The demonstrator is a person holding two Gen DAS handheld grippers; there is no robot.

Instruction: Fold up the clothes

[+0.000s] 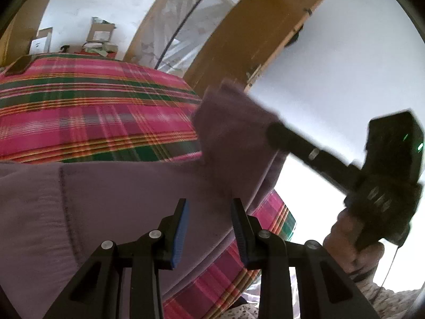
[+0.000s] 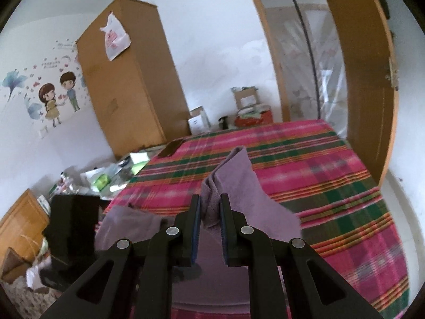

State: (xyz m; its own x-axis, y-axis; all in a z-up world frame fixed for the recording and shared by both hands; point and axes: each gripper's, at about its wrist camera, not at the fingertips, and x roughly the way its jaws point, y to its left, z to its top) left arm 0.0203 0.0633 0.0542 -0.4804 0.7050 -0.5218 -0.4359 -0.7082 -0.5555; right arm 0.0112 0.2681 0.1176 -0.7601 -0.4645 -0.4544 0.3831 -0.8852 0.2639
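Over the bed, right gripper fingers pinch a bunched corner of the purple garment; left gripper fingers wide above it. Thin bite, may slip.

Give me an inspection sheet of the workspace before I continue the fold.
Surface: bed with pink, green and orange plaid cover, mostly bare.
Job's things: purple fleece garment spread at the near edge, one corner lifted off the bed.
Clutter: dark flat phone-like object near the far left corner of the bed.
Grippers: right gripper shut on the raised corner of the garment; left gripper open above the flat part, fingers apart, nothing between them.
Cables: thin dark wire hanging by the hand that holds the right gripper.
Surroundings: wooden wardrobe, wooden door, cardboard boxes past the bed, crowded side table.
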